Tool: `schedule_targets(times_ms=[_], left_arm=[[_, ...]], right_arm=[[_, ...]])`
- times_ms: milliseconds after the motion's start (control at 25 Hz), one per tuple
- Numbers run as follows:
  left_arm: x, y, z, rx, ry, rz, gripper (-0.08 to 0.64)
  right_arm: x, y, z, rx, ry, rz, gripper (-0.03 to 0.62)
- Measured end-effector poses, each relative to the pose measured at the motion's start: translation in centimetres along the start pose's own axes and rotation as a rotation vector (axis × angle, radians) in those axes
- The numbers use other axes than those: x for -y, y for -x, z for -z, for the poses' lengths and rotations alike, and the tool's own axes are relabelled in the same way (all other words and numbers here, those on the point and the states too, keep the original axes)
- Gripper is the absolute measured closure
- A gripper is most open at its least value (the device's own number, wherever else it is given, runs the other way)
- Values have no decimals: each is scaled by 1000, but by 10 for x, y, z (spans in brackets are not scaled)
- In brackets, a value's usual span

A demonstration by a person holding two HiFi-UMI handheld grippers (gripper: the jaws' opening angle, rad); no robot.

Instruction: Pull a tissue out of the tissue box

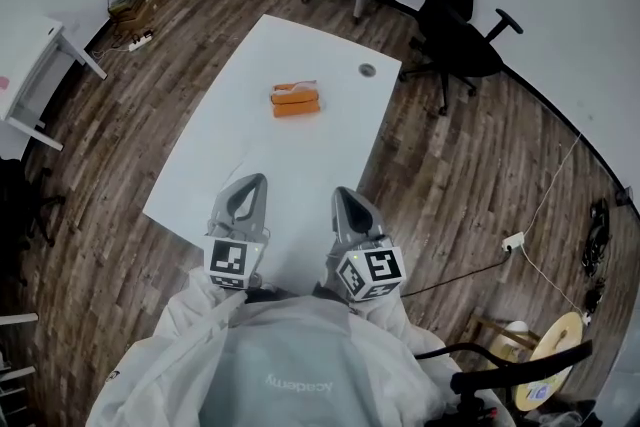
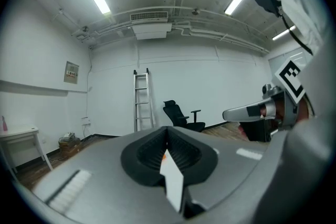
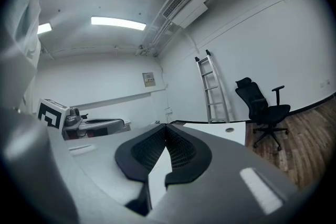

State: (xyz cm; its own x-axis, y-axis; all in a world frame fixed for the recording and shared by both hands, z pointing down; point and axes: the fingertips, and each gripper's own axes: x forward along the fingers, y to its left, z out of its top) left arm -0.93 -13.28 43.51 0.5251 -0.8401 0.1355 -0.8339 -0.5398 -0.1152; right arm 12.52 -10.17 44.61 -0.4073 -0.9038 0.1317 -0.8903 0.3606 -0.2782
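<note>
White table (image 1: 300, 45): tissue box (image 1: 295, 101) well ahead of my left gripper (image 1: 256, 183) and right gripper (image 1: 342, 195), both closed and empty; I'd open one before reaching.

Your tissue box (image 1: 295, 102), orange and low, lying flat on the white counter (image 1: 230, 145) ahead of you, beyond its middle, pale tissue (image 1: 298, 86) showing on top

A white table (image 1: 262, 170) bears an orange tissue box (image 1: 295, 101) toward its far end.
</note>
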Motion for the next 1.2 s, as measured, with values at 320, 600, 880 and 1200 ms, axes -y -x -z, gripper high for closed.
schedule_targets(times_ms=[320,600,880,1200], left_arm=[[-1,-5,-2,-15,-7,-71,560],[5,-7,0,-41,-11,-104,560],[-4,-6,9,-83,-6,-117,560],[-21,-34,17,-76,18,-79,560]], right_arm=[[8,-9,-2,-6,-5,-74,591],[20,-15,0,-16,-16,-106,591],[21,-30,5,-34,-34,-114,591],[27,-52,3,-57,-6,-70,591]])
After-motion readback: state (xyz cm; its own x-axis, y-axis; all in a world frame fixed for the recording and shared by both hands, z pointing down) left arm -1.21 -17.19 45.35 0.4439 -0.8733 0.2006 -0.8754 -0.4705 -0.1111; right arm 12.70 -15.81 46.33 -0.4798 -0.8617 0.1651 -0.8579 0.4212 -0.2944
